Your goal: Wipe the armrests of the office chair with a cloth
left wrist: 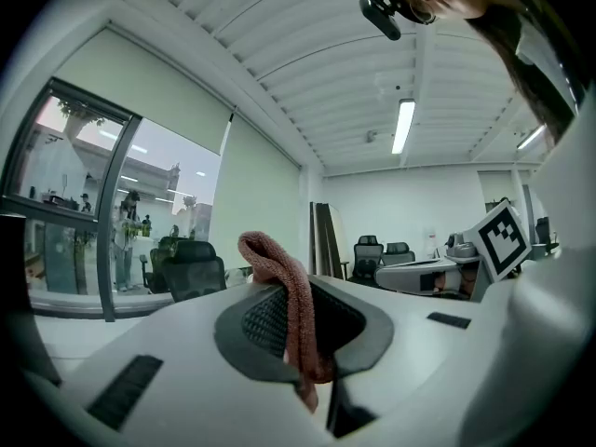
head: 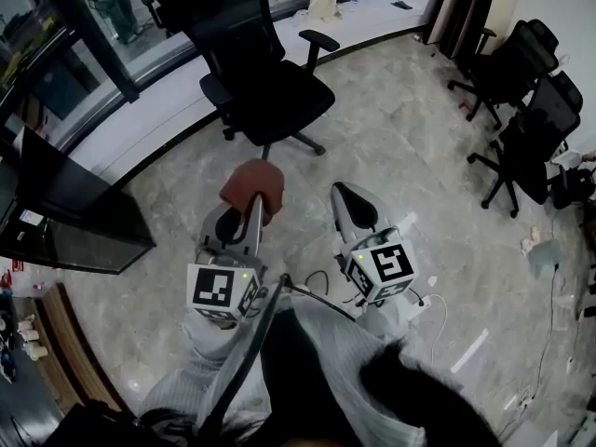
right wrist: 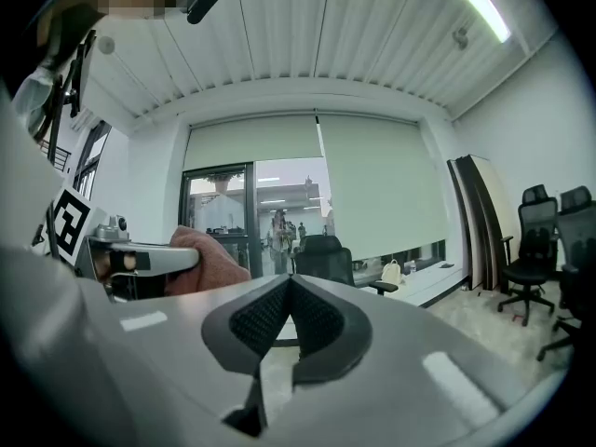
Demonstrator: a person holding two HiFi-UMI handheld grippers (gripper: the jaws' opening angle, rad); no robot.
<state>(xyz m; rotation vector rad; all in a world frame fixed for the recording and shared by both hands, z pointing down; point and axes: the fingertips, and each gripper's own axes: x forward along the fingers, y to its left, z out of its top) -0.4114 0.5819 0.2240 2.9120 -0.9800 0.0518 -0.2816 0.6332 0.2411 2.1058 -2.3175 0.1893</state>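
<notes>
A reddish-brown cloth [head: 252, 185] hangs from my left gripper [head: 253, 203], which is shut on it; in the left gripper view the cloth [left wrist: 291, 304] is pinched between the jaws and droops over them. My right gripper [head: 348, 199] is shut with nothing between its jaws [right wrist: 291, 317]. Both grippers are held in the air above the floor, side by side. The black office chair [head: 250, 59] stands ahead of them by the window, its right armrest [head: 319, 38] visible. The chair [right wrist: 324, 259] also shows in the right gripper view beyond the jaws, and the cloth [right wrist: 207, 254] at its left.
A dark desk unit [head: 65, 212] stands at the left. Two more black office chairs [head: 526, 110] are at the right. A white bag [head: 323, 2] sits on the window ledge. Cables and a power strip [head: 424, 301] lie on the marble floor near my feet.
</notes>
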